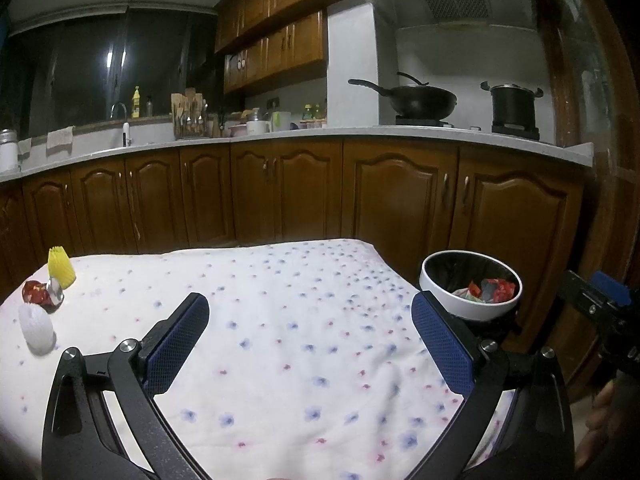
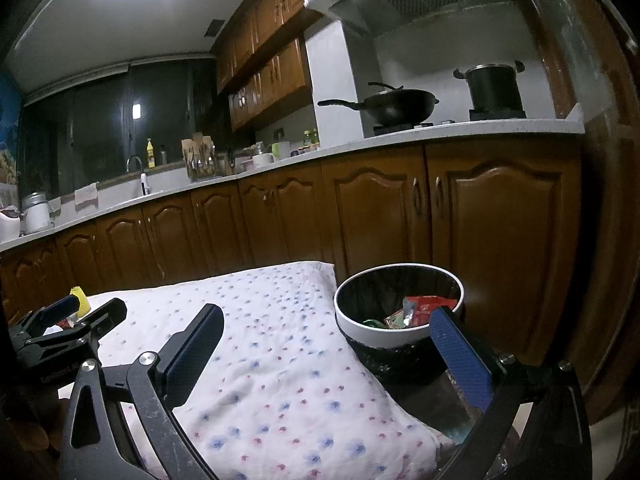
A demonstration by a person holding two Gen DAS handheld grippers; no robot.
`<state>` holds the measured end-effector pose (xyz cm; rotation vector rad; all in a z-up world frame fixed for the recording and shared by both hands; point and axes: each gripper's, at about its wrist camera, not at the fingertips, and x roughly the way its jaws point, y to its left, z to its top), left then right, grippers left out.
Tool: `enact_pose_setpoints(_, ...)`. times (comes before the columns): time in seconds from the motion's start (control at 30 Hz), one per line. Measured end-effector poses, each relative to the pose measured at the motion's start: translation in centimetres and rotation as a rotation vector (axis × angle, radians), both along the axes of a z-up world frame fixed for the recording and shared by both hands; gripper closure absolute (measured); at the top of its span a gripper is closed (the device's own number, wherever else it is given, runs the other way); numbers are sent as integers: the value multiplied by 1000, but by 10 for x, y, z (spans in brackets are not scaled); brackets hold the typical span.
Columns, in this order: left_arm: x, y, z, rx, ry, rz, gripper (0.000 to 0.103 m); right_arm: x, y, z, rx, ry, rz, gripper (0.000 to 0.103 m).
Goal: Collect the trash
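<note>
A white foam fruit net (image 1: 37,329), a red crumpled wrapper (image 1: 38,293) and a yellow foam net (image 1: 61,266) lie at the table's far left. A round white bin (image 1: 470,290) with a black liner, holding several wrappers, stands off the table's right edge; it also shows in the right wrist view (image 2: 398,306). My left gripper (image 1: 310,318) is open and empty above the flowered cloth. My right gripper (image 2: 328,330) is open and empty, its right finger in front of the bin. The yellow net (image 2: 80,298) shows partly behind the left gripper (image 2: 86,316).
A white cloth with small flowers (image 1: 288,320) covers the table. Brown cabinets (image 1: 280,196) and a countertop run behind, with a wok (image 1: 416,100) and a pot (image 1: 514,106) on the stove and a sink tap (image 1: 120,114) at the left.
</note>
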<state>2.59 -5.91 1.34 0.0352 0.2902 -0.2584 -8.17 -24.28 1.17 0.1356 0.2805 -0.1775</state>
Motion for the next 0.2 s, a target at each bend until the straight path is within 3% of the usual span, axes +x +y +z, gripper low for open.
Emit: enact_pose_setpoints(0.2,6,5,-1,-15,21,1,0,8,10,-3,14,22,16,0)
